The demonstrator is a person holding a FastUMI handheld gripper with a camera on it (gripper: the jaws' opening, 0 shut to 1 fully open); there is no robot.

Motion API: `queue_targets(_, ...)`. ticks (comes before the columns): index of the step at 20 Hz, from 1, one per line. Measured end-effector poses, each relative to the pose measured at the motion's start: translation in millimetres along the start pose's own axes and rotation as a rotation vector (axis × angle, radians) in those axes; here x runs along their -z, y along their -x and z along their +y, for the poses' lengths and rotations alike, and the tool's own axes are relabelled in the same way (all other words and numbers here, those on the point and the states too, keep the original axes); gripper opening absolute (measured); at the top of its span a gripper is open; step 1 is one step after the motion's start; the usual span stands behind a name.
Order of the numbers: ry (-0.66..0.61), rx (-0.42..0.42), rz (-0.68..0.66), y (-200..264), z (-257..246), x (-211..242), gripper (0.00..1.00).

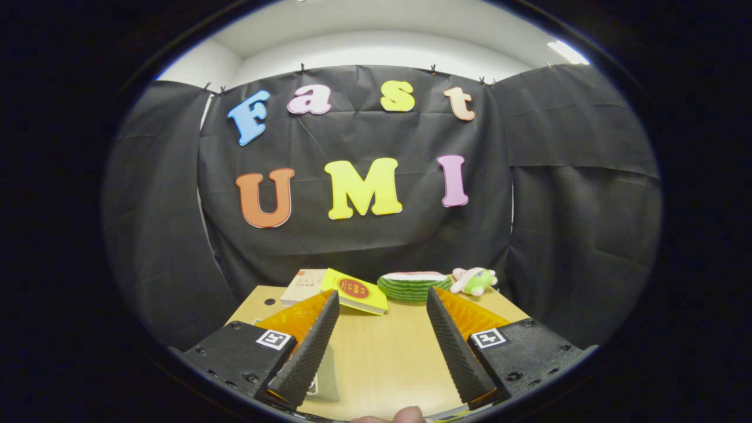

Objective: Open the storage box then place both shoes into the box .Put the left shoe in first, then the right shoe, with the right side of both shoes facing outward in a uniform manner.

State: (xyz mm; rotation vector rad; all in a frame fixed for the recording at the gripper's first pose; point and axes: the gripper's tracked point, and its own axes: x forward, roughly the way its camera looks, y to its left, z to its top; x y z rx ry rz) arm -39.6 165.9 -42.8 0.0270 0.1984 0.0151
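Gripper view: gripper (pixel 382 296) fingers spread wide, holding nothing, above the wooden table (pixel 382 358); far off lie a yellow booklet (pixel 357 291), a watermelon-slice toy (pixel 413 285) and a green plush (pixel 474 281). I can't place the storage box or shoes; a pale slab (pixel 326 371) partly hidden behind the left finger is unclear. My guess: shoes light and soft, best pinched at the heel collar; box lid stiff, lift by its edge.

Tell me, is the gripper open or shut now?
Open. The gripper has its fingers wide apart, with bare table between them; they hold nothing.
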Motion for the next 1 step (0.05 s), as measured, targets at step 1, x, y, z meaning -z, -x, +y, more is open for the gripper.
queue_targets(1,-0.002,-0.003,0.002,0.2,2.6,0.8,0.96)
